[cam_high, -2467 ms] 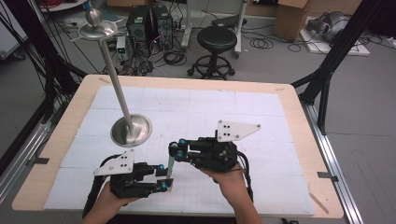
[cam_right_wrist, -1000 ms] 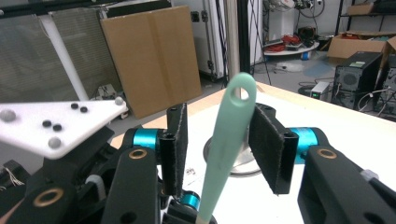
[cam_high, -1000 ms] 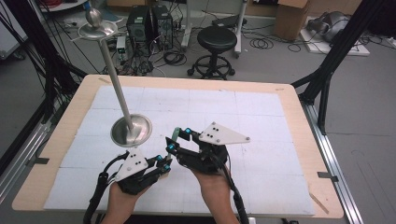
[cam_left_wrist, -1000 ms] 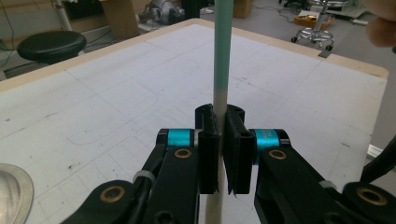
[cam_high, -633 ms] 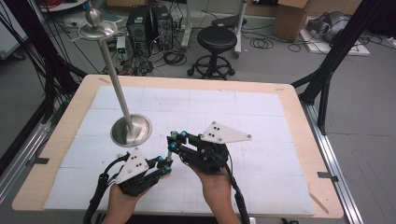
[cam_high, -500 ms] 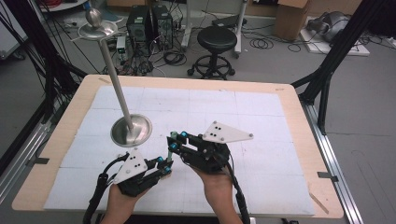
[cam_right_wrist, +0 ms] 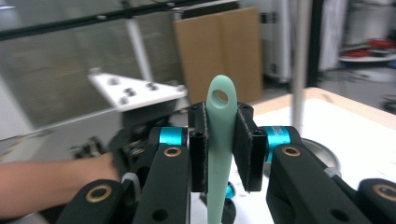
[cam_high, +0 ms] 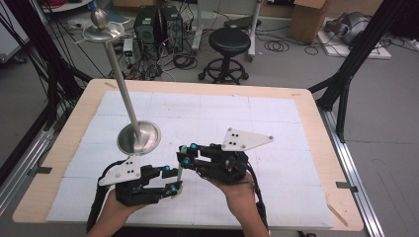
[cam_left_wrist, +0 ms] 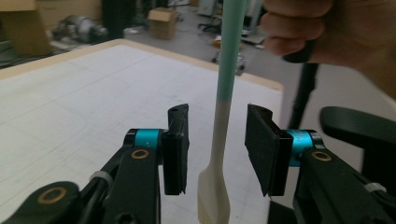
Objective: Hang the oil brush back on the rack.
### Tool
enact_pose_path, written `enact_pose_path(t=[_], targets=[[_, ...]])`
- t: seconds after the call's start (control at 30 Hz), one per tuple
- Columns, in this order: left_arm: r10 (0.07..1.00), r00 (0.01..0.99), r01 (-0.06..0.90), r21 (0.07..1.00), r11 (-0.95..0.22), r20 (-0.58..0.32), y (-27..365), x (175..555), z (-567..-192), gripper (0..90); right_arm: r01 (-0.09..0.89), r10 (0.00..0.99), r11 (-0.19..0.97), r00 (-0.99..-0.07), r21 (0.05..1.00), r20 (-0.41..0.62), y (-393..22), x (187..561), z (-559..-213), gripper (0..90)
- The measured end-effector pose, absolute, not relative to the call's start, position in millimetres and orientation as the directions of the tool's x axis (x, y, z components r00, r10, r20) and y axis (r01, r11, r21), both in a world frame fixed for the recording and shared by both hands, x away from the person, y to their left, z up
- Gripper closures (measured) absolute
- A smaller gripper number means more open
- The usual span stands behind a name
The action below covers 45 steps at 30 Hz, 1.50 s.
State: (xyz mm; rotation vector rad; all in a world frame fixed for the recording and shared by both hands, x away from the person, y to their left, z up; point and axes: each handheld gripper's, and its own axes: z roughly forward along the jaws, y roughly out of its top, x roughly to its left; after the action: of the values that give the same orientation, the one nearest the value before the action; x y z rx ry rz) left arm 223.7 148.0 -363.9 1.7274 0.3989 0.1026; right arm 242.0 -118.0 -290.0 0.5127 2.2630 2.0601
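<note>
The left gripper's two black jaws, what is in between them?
In the left gripper view, a brush with a green handle stands between them, touching neither.

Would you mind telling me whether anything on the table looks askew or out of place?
Yes: the metal stand leans. Its pole slants up and to the left from its round base in the high view instead of rising straight. Nothing looks spilled or broken.

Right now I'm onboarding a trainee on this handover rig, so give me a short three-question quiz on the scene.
1. Which gripper clamps the mint-green handled brush?
2. True or false: the left gripper presses its pads on the brush.
3. What stands behind the grippers on the white-topped table: A) tall steel stand on a round base, B) red cup?

Key: 1. right gripper. 2. False: its jaws have just been opening and stand apart around the brush. 3. A.
</note>
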Motion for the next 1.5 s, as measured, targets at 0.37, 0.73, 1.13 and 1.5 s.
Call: enact_pose_path(t=[0.37,0.73,1.13,1.5], targets=[[0.137,0.971,0.216,0.965,-0.146,-0.196,146,224,-367,64.9,0.194,-0.008,0.042,-0.981,0.980,0.195,-120,256,-295,77.3],[0.101,0.977,0.203,0.966,-0.158,-0.188,147,223,-367,81.2,0.186,-0.063,0.049,-0.980,0.981,0.189,-118,257,-295,77.2],[0.323,0.931,0.229,0.961,-0.154,-0.170,148,222,-366,82.4,0.227,0.198,0.002,-0.955,0.974,0.222,-119,251,-296,42.8],[0.524,0.848,0.219,0.955,-0.202,-0.084,137,217,-366,82.3,0.254,0.375,0.045,-0.901,0.966,0.220,-103,240,-296,51.9]])
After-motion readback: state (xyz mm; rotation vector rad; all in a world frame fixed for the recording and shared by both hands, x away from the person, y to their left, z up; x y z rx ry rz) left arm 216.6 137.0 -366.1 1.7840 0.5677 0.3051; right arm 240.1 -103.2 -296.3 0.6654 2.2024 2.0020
